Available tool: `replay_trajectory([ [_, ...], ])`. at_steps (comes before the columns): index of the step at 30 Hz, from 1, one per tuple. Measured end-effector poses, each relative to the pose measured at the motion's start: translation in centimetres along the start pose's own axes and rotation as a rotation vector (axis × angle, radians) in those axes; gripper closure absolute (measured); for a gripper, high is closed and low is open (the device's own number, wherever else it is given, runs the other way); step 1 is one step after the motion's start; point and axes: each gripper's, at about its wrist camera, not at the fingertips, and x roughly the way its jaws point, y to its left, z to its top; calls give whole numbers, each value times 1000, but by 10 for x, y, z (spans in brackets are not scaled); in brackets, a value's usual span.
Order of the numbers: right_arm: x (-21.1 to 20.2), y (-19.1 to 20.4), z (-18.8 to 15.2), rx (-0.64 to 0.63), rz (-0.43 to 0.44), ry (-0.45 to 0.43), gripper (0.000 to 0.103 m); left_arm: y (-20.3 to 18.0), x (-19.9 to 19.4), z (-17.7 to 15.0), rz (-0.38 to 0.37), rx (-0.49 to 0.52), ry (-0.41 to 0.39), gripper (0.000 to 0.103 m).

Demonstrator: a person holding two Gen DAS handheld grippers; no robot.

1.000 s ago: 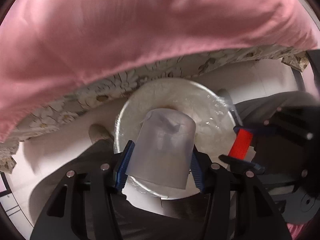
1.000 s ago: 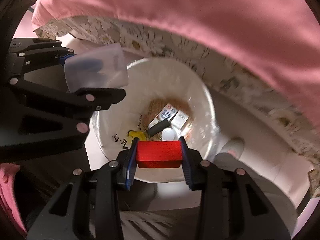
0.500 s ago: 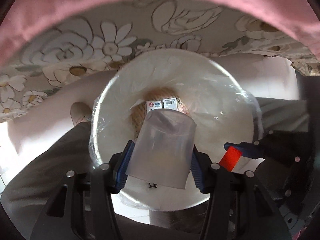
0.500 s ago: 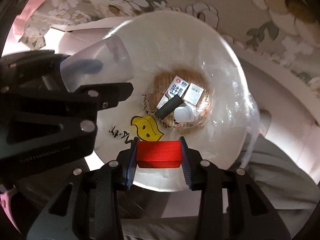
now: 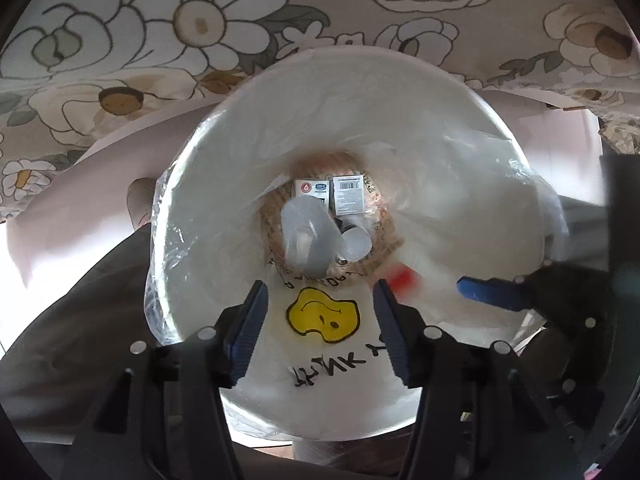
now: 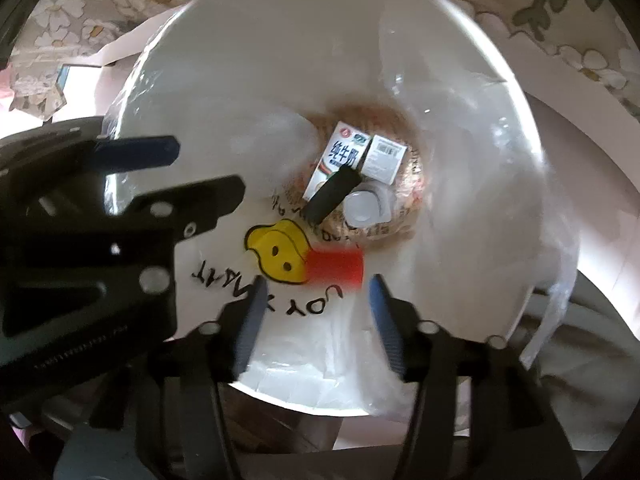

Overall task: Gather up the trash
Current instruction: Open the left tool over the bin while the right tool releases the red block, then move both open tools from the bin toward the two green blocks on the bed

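Dropped since before, cup (image 5: 308, 236) and red block (image 6: 335, 266) fall into the bin (image 5: 400, 92) — both claws released.

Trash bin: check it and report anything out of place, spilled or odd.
Nothing is spilled. Both the left gripper and right gripper are open above the lined trash bin. The clear plastic cup and the red block are loose inside the bin, blurred as if falling. The milk carton lies at the bottom.

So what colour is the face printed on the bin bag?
Yellow with black outline, face; clearest in the left wrist view.
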Motion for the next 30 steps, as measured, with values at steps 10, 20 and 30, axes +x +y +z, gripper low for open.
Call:
replay_trajectory([
  [10,-23,9,-7,-58,-13,-51,47,-3,-23,-5,33,27,-40,44],
  [20,-107,23,-33,-139,-45,-209,47,-3,-125,-23,101,87,-251,44],
  [30,-213,40,-62,-209,-100,-417,47,-4,-232,-34,120,106,-449,41],
])
